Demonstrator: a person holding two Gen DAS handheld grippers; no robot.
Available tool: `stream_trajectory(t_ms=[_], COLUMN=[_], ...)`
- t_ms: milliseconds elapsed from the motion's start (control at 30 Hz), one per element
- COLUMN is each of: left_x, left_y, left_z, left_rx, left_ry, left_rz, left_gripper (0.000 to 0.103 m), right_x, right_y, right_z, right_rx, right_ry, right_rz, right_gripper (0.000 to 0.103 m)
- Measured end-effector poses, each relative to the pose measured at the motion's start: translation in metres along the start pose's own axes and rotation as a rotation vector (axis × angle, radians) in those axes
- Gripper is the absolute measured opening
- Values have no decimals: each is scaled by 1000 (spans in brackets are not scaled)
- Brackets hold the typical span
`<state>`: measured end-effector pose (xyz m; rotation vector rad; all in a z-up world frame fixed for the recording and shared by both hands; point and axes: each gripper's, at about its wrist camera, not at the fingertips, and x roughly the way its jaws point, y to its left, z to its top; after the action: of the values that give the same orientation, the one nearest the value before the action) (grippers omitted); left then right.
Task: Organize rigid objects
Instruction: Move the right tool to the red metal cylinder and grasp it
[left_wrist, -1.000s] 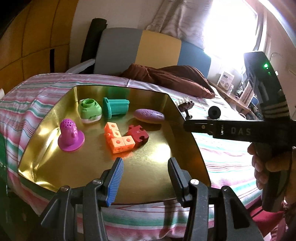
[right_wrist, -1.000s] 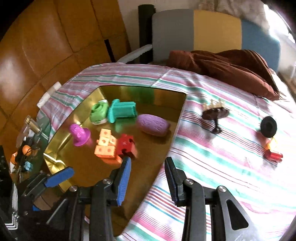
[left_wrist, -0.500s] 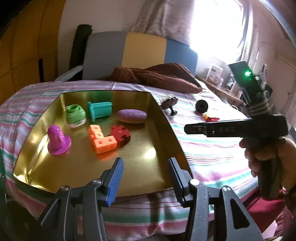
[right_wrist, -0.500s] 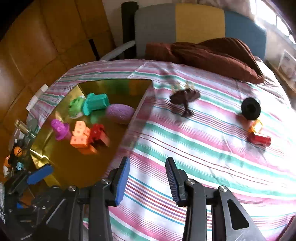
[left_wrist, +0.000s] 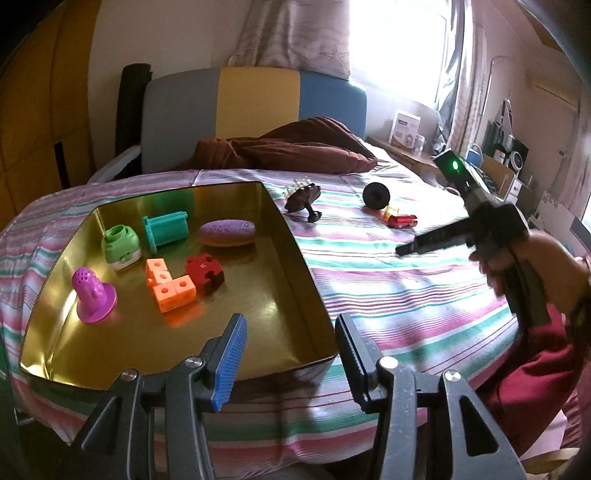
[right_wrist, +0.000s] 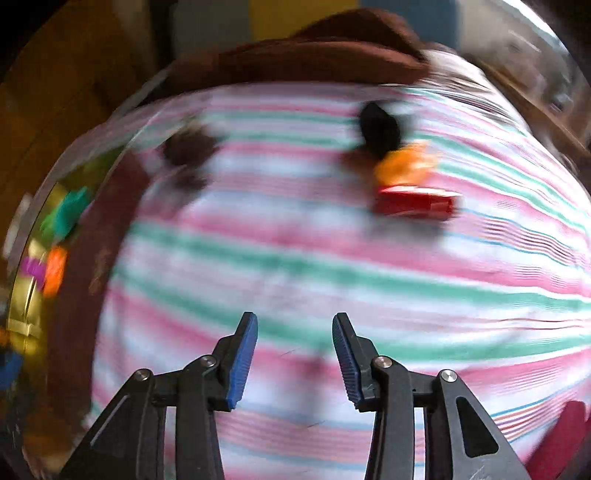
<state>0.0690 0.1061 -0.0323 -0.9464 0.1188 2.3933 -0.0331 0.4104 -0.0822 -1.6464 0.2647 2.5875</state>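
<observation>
A gold tray (left_wrist: 303, 266) on the striped bedspread holds several toys: a pink stamp (left_wrist: 92, 297), a green piece (left_wrist: 120, 247), a teal piece (left_wrist: 166, 230), a purple oval (left_wrist: 227, 232), orange blocks (left_wrist: 170, 290) and a red puzzle piece (left_wrist: 205, 273). On the cloth lie a brown piece (left_wrist: 303, 197), a black disc (left_wrist: 376, 195), a small orange piece (left_wrist: 391, 211) and a red block (left_wrist: 402, 220). My left gripper (left_wrist: 290, 354) is open and empty at the tray's near edge. My right gripper (right_wrist: 293, 354) is open and empty over the cloth, short of the red block (right_wrist: 413, 203), the orange piece (right_wrist: 404, 166) and the black disc (right_wrist: 378, 125); this view is blurred.
A brown pillow (left_wrist: 288, 147) and a grey, yellow and blue headboard (left_wrist: 255, 96) stand behind the tray. A desk with boxes (left_wrist: 406, 125) lies at the far right. The striped cloth (left_wrist: 406, 288) lies to the right of the tray.
My right gripper has swung right from over the tray, across the cloth toward the red block and black disc. The left view has turned right, so the loose objects show.
</observation>
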Motion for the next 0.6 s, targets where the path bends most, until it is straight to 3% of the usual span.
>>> stream_trajectory(t_ms=[33,100,200,300,600], left_x=[0,1,3,5,11], left_y=[-2,-6,-12,-17,-38], left_z=[1,3,7,10,14], left_rx=[5,15,25,40,99], left_ry=[1,4,15,25,49], left_rz=[-2,-5,-13,-17,-18], left_gripper=[50,50,50,50,50], right_x=[-2,-7,-8,0,34], right_y=[-15,-41,-61,-68,-77], right_z=[7,21,35,43,57], right_rx=[34,83,58,45,88], right_ry=[-21,-88,-154,-162,-154], right_rz=[-9,-14,-27,-52,22], right_gripper=[51,69,82,82,79])
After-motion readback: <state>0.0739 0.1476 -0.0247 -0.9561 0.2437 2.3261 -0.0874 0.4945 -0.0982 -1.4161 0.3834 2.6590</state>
